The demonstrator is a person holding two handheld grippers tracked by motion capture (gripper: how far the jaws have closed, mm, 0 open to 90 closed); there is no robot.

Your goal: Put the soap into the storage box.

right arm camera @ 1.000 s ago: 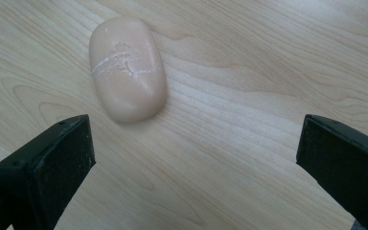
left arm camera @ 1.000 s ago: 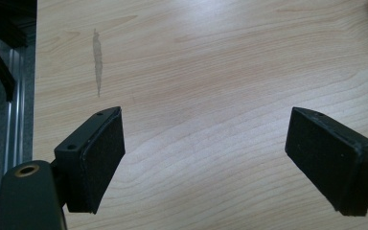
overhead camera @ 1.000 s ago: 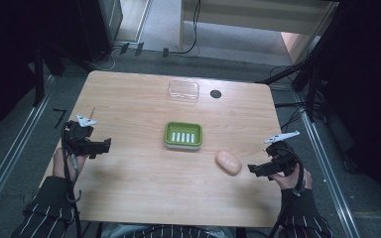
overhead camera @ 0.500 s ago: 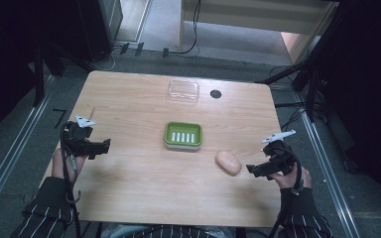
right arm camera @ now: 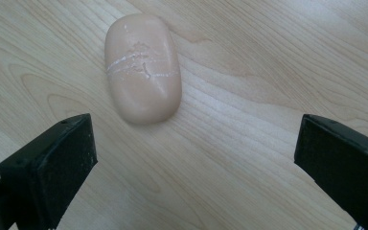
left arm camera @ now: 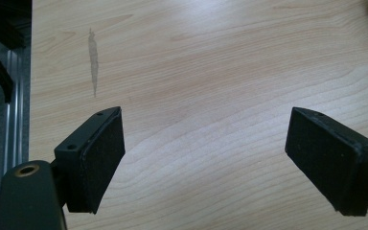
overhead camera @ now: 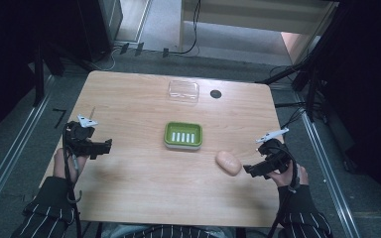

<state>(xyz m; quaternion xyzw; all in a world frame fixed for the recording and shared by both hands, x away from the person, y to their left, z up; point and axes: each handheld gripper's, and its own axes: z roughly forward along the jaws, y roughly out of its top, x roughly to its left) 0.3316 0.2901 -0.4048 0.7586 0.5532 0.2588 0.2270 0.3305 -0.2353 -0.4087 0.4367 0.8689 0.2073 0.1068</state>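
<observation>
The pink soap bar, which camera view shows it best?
The right gripper view: the soap bar lies close, its embossed mark readable, just beyond the open right claw. The high view shows it small on the table; the left gripper view shows bare wood.

no readable text, label, brand or number anywhere, pale pink soap bar near the right tongs bears a stamped relief mark across its top, too worn and faint to read
</observation>
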